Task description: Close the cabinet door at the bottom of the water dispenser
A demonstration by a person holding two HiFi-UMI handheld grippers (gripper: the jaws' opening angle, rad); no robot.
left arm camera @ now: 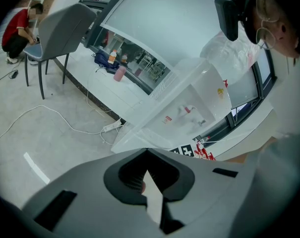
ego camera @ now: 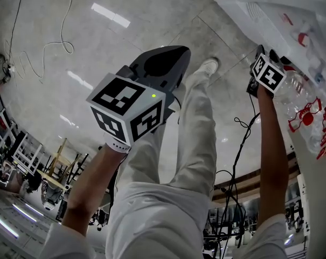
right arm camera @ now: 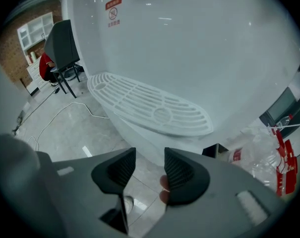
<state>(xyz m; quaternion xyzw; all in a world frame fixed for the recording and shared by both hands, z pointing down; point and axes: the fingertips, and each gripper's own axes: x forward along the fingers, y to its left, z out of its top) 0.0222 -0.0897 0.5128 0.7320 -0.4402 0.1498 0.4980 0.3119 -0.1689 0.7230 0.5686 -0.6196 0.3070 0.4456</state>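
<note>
Glossy grey tiled floor (left arm camera: 65, 148), white cable (left arm camera: 40, 106) trailed at left, power strip (left arm camera: 111, 127) laid at centre, grey chair (left arm camera: 65, 26) stood upper left, water dispenser (left arm camera: 189, 98) stood right of centre.

White water dispenser (right arm camera: 199, 43); grey floor (ego camera: 125, 63)

The left gripper (left arm camera: 147, 150) has a grey moulded plastic shell with dark, hollowed pad recesses. At centre-left of the head view it carries a white cube with black square markers (ego camera: 127, 109), and a small green lamp (ego camera: 153, 96) glows on the cube's upper edge. The right gripper (right arm camera: 145, 168) has finely ribbed black pads (right arm camera: 179, 171) and a matching marker cube (ego camera: 269, 73) at upper right. A thin black cable (ego camera: 235, 155) runs below that cube. The person wears pale beige trousers (ego camera: 173, 188), a white shoe (ego camera: 208, 66) and light sleeves (ego camera: 57, 240).
</note>
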